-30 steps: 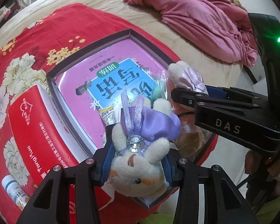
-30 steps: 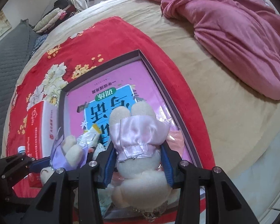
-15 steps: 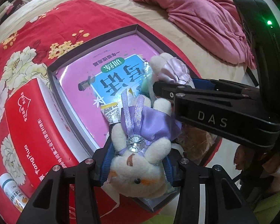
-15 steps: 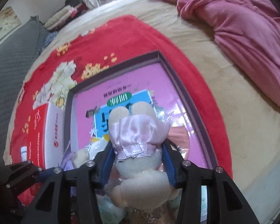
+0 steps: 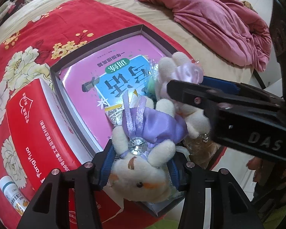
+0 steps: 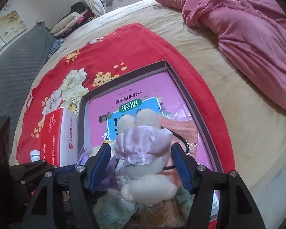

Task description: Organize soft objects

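Left claw (image 5: 141,165): jaws opening, and the blue pads still look to touch the sides of the cream plush bunny in the shiny purple dress (image 5: 143,148), which sits right between them.
Purple bunny: face toward the camera, feet pointing away from the claw, a clear gem on its chest; it lies over the near edge of the shallow dark-rimmed box (image 5: 97,38).
Right claw (image 6: 141,162): jaws opening, a clear gap now between each blue pad and the cream plush bunny in the pale pink satin skirt (image 6: 143,152) that lies between them.
Pink bunny: resting in the box on crinkly packets, legs pointing away from the claw, just beside the purple one.
Box floor: a pink booklet with a blue panel (image 6: 135,103) lies flat ahead of both claws.
Left of the box: a red and white carton (image 5: 34,126), then a small white bottle (image 5: 11,194).
Underneath: a red flowered blanket (image 6: 108,45) on a beige bed.
Far right: a rumpled pink quilt (image 6: 238,30).
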A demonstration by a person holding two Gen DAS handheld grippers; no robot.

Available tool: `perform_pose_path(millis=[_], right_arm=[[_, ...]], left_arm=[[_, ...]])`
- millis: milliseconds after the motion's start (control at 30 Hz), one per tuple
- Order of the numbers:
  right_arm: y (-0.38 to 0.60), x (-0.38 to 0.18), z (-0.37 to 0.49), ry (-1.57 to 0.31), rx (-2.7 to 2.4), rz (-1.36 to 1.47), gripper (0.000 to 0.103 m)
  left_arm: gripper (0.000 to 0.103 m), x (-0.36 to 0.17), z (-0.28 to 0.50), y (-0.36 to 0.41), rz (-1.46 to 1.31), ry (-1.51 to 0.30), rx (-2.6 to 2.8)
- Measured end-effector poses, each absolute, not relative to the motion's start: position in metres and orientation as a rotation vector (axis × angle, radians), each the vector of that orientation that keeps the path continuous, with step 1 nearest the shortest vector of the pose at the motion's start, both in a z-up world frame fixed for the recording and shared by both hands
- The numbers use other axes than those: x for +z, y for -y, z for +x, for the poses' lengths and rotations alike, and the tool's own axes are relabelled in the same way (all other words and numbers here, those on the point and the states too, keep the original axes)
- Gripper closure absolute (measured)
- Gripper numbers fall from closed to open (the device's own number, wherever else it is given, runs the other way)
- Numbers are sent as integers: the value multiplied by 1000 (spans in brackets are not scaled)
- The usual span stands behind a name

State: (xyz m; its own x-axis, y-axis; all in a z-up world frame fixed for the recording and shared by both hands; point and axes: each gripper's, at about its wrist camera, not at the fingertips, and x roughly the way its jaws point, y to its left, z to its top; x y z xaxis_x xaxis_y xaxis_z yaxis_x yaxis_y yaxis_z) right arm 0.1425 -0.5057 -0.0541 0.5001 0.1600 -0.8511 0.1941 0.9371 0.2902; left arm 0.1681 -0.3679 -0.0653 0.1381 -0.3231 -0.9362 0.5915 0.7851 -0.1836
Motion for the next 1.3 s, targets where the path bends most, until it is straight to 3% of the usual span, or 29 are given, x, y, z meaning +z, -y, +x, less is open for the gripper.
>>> perform_pose_path(millis=[133, 500, 1300], right_arm=[[511, -44, 136, -1026, -31, 386, 37], [519, -14, 120, -967, -77, 368, 35], [469, 41, 44, -904, -131, 335, 31]], left_arm=[[38, -66, 168, 368, 268, -1267, -667], [29, -55, 165, 360, 249, -1238, -670], [23, 15, 121, 292, 204, -1102, -652]])
